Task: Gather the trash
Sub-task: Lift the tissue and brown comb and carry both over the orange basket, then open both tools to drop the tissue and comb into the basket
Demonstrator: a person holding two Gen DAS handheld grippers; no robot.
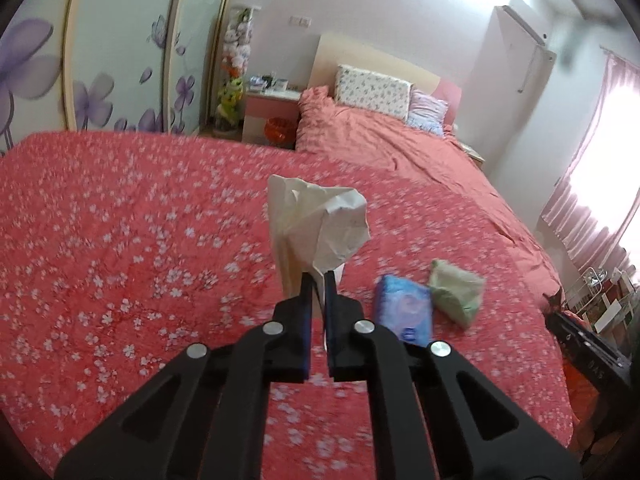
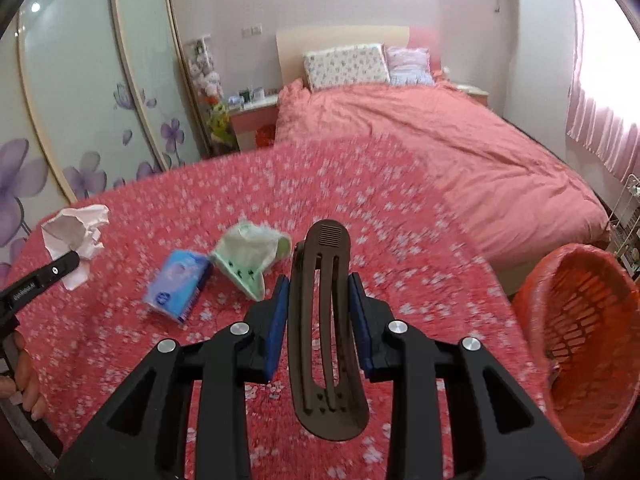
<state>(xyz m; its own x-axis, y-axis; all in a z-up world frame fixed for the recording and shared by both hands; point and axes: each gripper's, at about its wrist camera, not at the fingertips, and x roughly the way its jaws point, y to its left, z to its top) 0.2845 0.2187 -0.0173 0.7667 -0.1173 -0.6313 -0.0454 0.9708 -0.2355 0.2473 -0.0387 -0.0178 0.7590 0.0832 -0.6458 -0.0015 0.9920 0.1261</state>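
In the left wrist view my left gripper point(image 1: 319, 280) is shut on a crumpled white paper point(image 1: 320, 224), held up above the red flowered bedspread point(image 1: 120, 240). The right wrist view shows the same paper point(image 2: 78, 236) at the far left, in the left gripper point(image 2: 74, 258). My right gripper point(image 2: 320, 284) is shut on a dark brown slotted plastic piece point(image 2: 326, 320), which stands between the blue pads. A blue tissue pack point(image 2: 178, 284) and a crumpled green bag point(image 2: 248, 256) lie on the bedspread between the two grippers. An orange-lined basket point(image 2: 580, 344) sits tilted at the lower right.
Beyond the bedspread lies a pink duvet point(image 2: 460, 148) with two pillows point(image 2: 344, 66) at the headboard. A pink nightstand point(image 2: 256, 114) and flowered wardrobe doors point(image 2: 80, 100) are on the left. Pink curtains point(image 2: 600, 80) and a wire rack point(image 2: 628, 216) are on the right. A hand point(image 2: 28, 380) shows at the lower left.
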